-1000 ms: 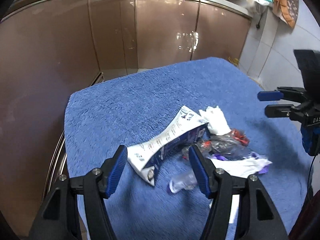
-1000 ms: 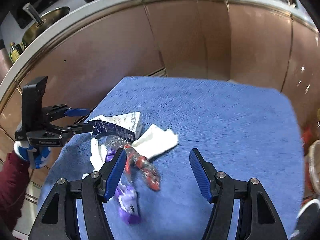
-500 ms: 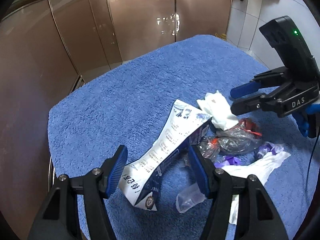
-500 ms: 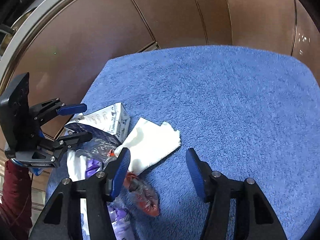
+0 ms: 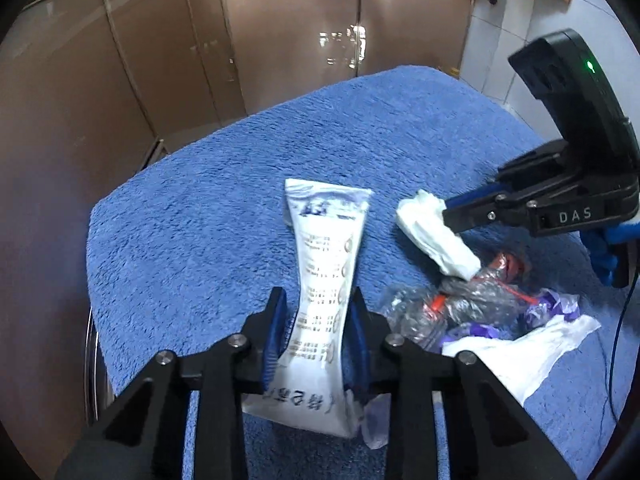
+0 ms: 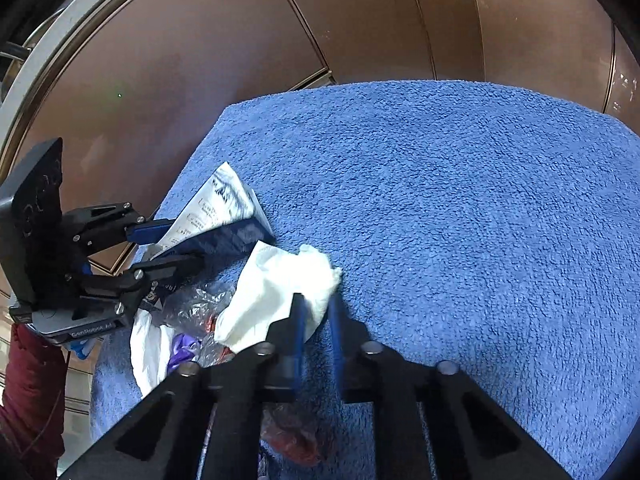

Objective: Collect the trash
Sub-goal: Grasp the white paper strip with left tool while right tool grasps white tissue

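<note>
A pile of trash lies on a blue towel (image 5: 200, 208). My left gripper (image 5: 318, 308) is shut on a flattened white and blue carton (image 5: 326, 264), which also shows in the right wrist view (image 6: 216, 220). My right gripper (image 6: 316, 308) is shut on the edge of a crumpled white tissue (image 6: 276, 292); in the left wrist view that gripper (image 5: 448, 210) pinches the tissue (image 5: 436, 236). Clear crinkled plastic with red bits (image 5: 460, 304), a purple wrapper (image 5: 552, 304) and a white plastic sheet (image 5: 520, 356) lie to the right of the carton.
The towel (image 6: 460, 200) covers a small table in front of brown cabinet doors (image 5: 280, 40). A white tiled wall (image 5: 492, 60) stands at the right. A red sleeve (image 6: 32, 392) shows behind the left gripper.
Both grippers have closed: the left on the carton, the right on the tissue. The carton has turned to point away from the left gripper. Both grippers have moved in closer to the pile.
</note>
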Demonstrator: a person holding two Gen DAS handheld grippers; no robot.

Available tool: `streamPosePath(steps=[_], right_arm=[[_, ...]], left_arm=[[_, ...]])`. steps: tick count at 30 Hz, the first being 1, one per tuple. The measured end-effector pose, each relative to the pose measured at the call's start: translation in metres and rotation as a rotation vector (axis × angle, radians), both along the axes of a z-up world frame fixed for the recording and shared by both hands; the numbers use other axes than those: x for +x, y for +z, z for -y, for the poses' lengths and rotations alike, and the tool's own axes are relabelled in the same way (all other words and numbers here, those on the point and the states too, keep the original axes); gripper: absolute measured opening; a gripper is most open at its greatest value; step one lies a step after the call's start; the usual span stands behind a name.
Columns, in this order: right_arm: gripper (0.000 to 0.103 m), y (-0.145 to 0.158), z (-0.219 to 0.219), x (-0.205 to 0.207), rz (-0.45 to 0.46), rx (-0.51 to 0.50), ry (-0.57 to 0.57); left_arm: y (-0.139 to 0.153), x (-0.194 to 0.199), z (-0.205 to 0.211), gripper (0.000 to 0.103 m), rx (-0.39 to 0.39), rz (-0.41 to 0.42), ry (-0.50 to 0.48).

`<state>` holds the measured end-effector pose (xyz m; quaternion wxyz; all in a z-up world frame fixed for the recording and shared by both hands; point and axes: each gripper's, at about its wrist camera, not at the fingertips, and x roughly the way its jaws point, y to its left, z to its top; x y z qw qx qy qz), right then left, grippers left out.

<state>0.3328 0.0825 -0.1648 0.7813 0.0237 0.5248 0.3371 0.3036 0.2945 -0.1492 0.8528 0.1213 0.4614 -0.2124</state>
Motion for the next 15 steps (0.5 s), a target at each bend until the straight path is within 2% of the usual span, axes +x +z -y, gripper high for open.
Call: streamPosePath(steps=[6,15], right_arm=[[0.006,0.009,0.003,-0.007,0.041,0.052,-0.009],[0.005,0.052,0.021,-0.037,0.173,0.05,-0.029]], left_arm=[[0.014,-0.015,-0.012,0.025,-0.047,0.037,0.061],[0.056,-0.046,-0.023,0.025,-0.11,0.132,0.148]])
